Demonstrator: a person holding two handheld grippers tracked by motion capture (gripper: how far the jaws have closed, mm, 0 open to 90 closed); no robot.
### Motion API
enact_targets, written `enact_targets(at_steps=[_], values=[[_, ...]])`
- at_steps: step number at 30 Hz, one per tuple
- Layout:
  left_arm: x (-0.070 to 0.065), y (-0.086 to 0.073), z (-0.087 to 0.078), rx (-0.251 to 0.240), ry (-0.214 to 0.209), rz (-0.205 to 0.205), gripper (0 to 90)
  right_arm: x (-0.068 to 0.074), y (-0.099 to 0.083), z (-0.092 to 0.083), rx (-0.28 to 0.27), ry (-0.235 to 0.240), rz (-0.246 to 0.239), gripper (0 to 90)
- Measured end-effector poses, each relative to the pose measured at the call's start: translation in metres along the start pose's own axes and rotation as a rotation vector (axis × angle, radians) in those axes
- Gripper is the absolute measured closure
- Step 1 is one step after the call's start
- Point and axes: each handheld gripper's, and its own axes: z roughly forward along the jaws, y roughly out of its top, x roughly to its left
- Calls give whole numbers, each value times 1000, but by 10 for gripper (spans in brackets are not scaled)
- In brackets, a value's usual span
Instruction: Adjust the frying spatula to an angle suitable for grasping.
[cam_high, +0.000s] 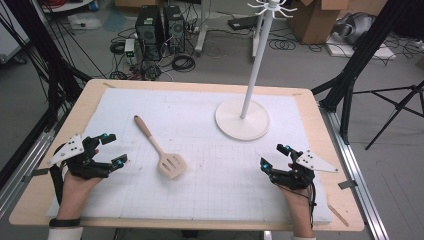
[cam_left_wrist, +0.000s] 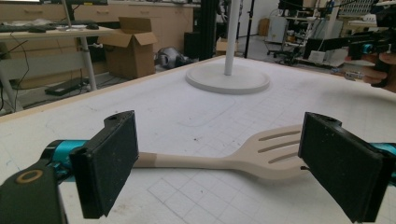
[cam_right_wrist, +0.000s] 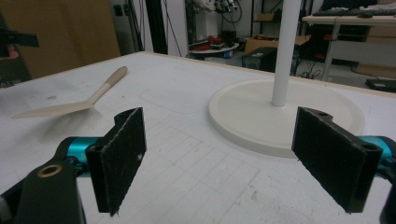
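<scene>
Both the left gripper (cam_high: 111, 149) and the right gripper (cam_high: 273, 156) have their jaws released and empty. The spatula (cam_high: 161, 148) lies flat on the table (cam_high: 65, 125), left of the stand (cam_high: 242, 119). Its thin blade could slip away from a shallow pinch.

Grey floor (cam_high: 300, 65) (cables, cardboard boxes (cam_high: 320, 20)) behind the table (cam_high: 190, 85)

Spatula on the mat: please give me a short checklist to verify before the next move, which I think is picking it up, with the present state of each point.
1. Left gripper open: ok, fingers stand wide apart.
2. Right gripper open: ok.
3. Spatula free: ok, it lies flat on the mat, nothing touches it.
4. Left gripper faces the spatula: ok, handle and slotted blade lie just beyond its fingers in the left gripper view.
5. Stand out of the way: ok, its base sits apart from the spatula.
6. Hooks on top of the stand free: cannot tell.
</scene>
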Motion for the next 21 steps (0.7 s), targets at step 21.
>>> enact_targets(at_steps=[21], values=[[-3, 0, 0, 8, -26, 10, 181, 4, 1, 4, 7, 4, -8, 166]])
